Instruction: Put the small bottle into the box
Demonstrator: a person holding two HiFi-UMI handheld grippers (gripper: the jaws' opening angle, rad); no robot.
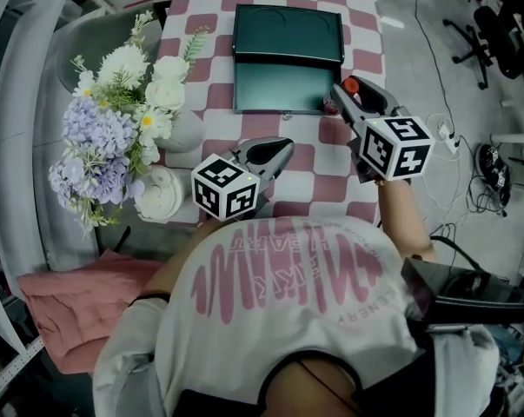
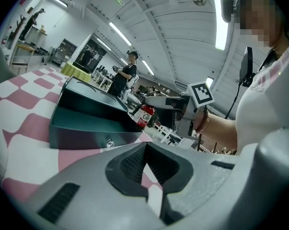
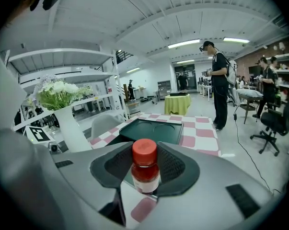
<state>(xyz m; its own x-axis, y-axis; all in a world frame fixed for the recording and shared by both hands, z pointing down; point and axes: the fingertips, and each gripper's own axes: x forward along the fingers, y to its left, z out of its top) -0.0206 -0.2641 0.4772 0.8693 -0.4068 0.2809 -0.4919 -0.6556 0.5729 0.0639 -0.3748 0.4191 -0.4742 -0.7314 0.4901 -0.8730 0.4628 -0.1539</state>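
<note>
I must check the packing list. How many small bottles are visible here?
1. The small bottle, red-capped, is gripped by the right gripper, near the open box. None shows elsewhere, though the flowers could hide one.

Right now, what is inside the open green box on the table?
The head view shows the box holding nothing, only its bare dark green floor. Its near right corner is partly covered by the right gripper, which holds the small bottle.

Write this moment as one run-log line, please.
right gripper: shut on small bottle | left gripper: shut, empty | box: open, bottle not yet inside
</note>
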